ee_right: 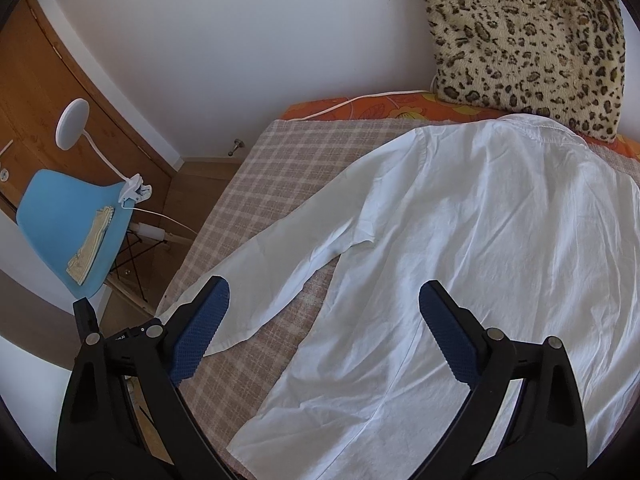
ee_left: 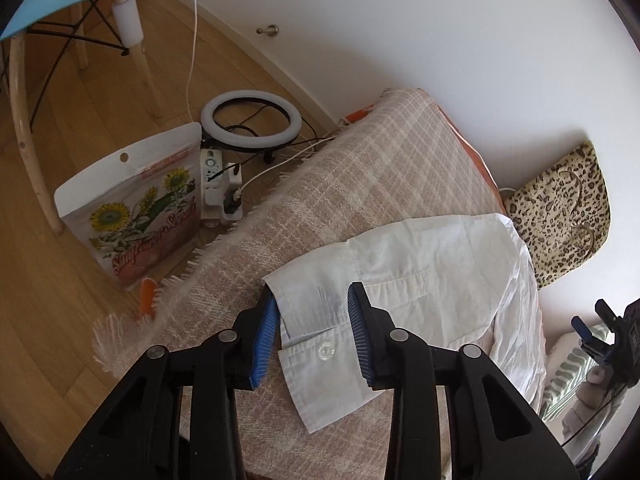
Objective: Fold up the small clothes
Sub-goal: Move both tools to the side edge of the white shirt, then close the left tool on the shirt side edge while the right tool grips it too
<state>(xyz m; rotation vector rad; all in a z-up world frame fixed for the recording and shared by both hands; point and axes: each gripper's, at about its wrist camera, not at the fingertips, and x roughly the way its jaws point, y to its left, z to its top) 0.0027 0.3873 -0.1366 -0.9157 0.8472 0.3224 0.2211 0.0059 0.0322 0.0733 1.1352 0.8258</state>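
White crinkled cotton shirt point(ee_right: 460, 260) lies flat, back up, on the bed's beige plaid woven blanket point(ee_right: 280, 168), collar toward the fuzzy leopard-print bag point(ee_right: 528, 40) at the far edge. One sleeve stretches to the blanket's fringed left edge. Left gripper point(ee_left: 314, 332): ribbed blue fingers point(ee_left: 266, 344) straddle the buttoned cuff point(ee_left: 320, 360), one finger tucked under the cloth; gap either side, not pinching. Right gripper point(ee_right: 324, 332): dark blue textured fingers spread wide above the hem, holding nothing. Glossy sunflower-seed pouch point(ee_left: 136, 208) and ring light point(ee_left: 250, 120) on the wood floor.
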